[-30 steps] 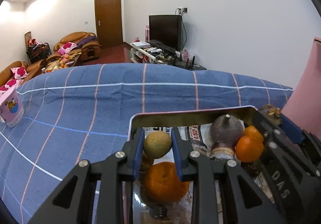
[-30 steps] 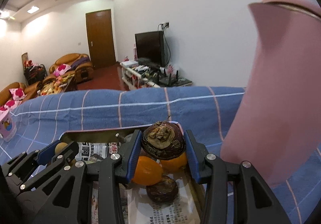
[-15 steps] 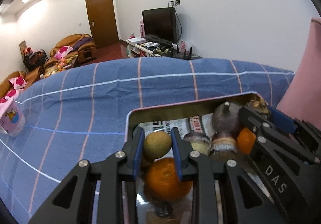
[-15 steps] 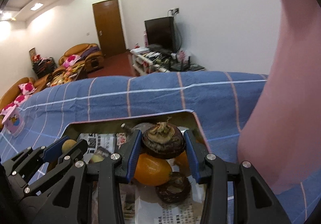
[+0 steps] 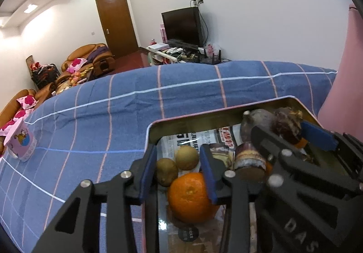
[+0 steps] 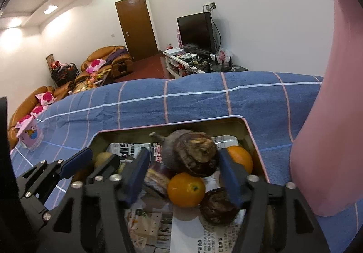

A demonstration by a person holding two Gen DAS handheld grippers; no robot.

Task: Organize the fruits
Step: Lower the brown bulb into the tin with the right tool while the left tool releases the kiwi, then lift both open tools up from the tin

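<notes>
I have both grippers low over the open tin [image 5: 226, 114], which sits on the blue checked cloth [image 5: 136, 116] and is lined with newspaper [image 6: 188, 237].

My left gripper [image 5: 179, 170] has just been opening and is now released. The small brown fruit [image 5: 187, 157] lies loose between its blue pads, touching neither that I can see, beside a second brown fruit [image 5: 166, 171] at the tin's left side. The big orange [image 5: 190, 198] lies just nearer than both.

My right gripper [image 6: 183, 169] has also just been opening. The dark, scaly-topped fruit [image 6: 197, 155] sits between its pads with a clear gap on the left; on the right I cannot tell whether the pad still touches it. The fruit rests on the pile in the far right part of the tin, leaning on another dark purple fruit [image 6: 169, 148] behind it. Below it are an orange [image 6: 186, 189] and a brown dried-looking fruit [image 6: 217, 205], and a second orange [image 6: 240, 157] sits against the tin's right wall.

A pink upright lid or panel [image 6: 335, 116] stands just right of the tin. A pink cup [image 5: 20, 141] stands well apart on the cloth's far left.
</notes>
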